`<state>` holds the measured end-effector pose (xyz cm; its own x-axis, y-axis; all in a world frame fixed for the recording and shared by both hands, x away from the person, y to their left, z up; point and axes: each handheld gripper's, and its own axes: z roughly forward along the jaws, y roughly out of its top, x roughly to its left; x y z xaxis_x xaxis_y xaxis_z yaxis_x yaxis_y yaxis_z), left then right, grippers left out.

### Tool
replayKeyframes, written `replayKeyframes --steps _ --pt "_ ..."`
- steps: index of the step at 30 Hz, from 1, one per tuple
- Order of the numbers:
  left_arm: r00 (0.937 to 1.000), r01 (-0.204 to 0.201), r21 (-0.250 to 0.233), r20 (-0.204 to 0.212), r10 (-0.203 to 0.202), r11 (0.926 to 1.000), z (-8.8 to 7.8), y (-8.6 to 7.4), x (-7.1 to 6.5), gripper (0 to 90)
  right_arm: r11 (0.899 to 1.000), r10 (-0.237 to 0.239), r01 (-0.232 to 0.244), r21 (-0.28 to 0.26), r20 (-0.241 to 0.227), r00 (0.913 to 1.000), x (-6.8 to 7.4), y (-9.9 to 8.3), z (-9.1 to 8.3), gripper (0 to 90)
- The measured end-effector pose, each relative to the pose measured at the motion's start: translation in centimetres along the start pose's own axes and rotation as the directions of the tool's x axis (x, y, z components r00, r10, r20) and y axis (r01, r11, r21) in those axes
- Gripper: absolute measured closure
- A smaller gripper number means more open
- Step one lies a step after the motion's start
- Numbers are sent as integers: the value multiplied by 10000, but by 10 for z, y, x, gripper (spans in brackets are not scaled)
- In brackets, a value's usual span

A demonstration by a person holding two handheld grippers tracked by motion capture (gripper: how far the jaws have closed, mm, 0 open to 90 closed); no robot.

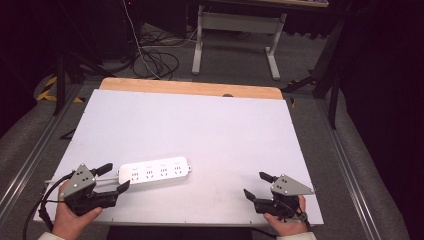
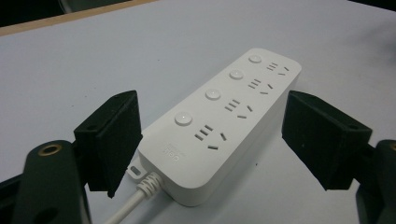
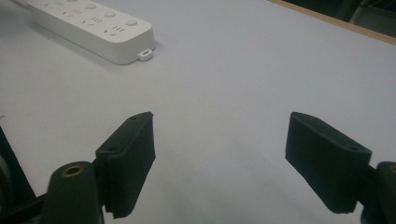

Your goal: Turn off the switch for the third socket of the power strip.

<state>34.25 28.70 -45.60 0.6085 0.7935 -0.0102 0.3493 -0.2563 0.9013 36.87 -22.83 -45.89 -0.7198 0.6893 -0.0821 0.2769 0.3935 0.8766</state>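
A white power strip (image 1: 155,172) with several sockets and round buttons lies on the white table (image 1: 200,130), near its front left. Its white cable (image 2: 128,205) leaves the near end toward my left gripper. My left gripper (image 1: 116,178) is open, its jaws standing either side of the strip's cable end (image 2: 187,154) without touching it. My right gripper (image 1: 257,185) is open over bare table at the front right, with nothing between its jaws. In the right gripper view the power strip (image 3: 93,28) lies far off at the upper left.
A wooden strip (image 1: 190,88) runs along the table's far edge. Beyond it stand a white desk frame (image 1: 235,40) and loose cables (image 1: 155,60) on the floor. Metal rails (image 1: 350,170) flank the table.
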Motion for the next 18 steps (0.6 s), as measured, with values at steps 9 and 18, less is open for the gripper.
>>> replayKeyframes --steps 9,18 --pt "9998 -164 -19 -89 164 9999 -3 1 -1 206 10000 -80 80 -7 18 10000 0 0 0 246" --pt "9993 -338 18 -159 338 9994 -6 2 -1 211 9999 -145 145 2 -59 9999 1 0 0 252"
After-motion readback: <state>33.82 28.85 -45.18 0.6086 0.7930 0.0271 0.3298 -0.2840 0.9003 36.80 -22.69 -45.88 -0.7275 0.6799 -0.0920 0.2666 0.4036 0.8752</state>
